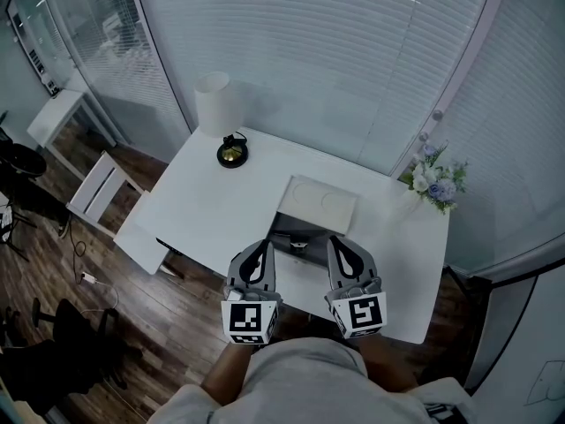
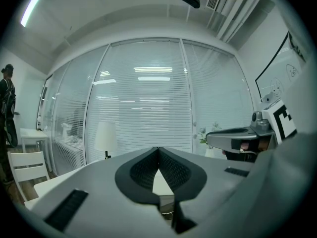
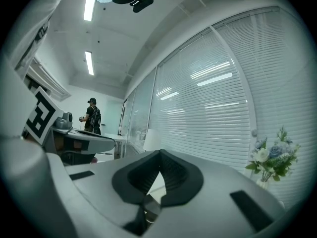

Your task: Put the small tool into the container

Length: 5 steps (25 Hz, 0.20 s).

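**Left claw [image 1: 261, 248] and right claw [image 1: 345, 245] are both pinched shut and empty, held level side by side over the near edge of the white surface [image 1: 207, 215].**

Far ahead-left of the left claw stands a white-shaded lamp [image 1: 214, 102]. Just ahead, between the two claws, sits a white rectangular box [image 1: 320, 203] with a dark open compartment [image 1: 290, 229] on its near side. A small glinting item [image 1: 298, 246] lies in it, probably the small tool, though it is too small to be sure. A vase of pale flowers [image 1: 437, 179] stands ahead-right of the right claw. Reaching in with the pads closed would likely shove the item or skid the box, and the cramped compartment invites a fumbled pinch.
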{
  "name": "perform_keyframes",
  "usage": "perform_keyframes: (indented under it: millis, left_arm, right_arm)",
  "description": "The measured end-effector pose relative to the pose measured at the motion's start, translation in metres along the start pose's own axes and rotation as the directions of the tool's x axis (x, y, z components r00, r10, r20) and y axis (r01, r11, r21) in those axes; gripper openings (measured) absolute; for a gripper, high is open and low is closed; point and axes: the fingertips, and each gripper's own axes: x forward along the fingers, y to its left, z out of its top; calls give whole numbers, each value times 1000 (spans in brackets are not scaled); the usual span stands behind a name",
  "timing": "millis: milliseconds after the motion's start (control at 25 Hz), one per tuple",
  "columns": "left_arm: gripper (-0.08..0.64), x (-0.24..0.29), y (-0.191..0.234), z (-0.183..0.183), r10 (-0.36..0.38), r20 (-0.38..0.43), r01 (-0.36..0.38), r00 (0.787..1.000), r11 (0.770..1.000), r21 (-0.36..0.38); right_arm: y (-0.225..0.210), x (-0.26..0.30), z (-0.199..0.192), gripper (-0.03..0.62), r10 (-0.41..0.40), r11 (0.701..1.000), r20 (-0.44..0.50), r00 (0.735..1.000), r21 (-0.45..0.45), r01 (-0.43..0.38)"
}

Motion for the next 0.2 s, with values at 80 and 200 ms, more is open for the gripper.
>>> perform_keyframes:
  millis: [80, 200]
  left_arm:
    - [23, 1, 0, -2, 0, -4, 0, 1000, 1000, -1]
    - [23, 4, -2, -4, -2, -8, 2, 1000, 1000, -2]
  right_arm:
    - [0, 1, -1, 25, 3, 1000, 0, 1000, 2, -3]
    - [-2, 2, -4, 25, -4, 1000, -2, 1000, 20, 4]
